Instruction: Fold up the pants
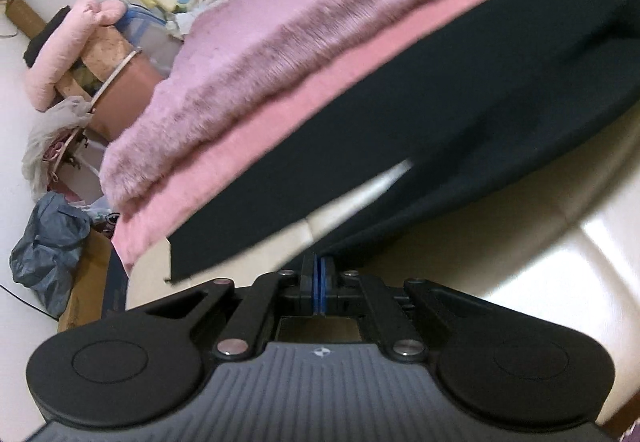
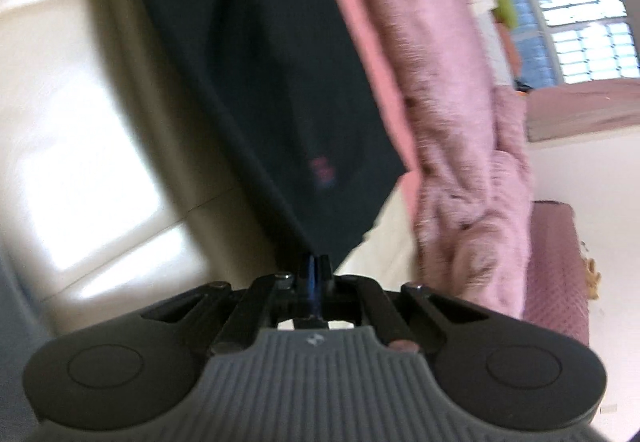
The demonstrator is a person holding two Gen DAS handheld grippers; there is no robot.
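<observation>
The dark pants (image 1: pixel 420 130) lie along the near edge of the bed, beside a pink blanket (image 1: pixel 304 26). The left tool (image 1: pixel 320 274) and the right tool (image 2: pixel 315 270) each pinch an edge. Thin bites may slip if the cloth is pulled taut.

Motion blur smears the dark pants (image 2: pixel 280 82) in right wrist view; small red mark (image 2: pixel 322 172) on fabric unreadable. Pants' far end cut off at top/right edge in left view, w/ pink blanket (image 1: pixel 280 42) also running out of frame.
</observation>
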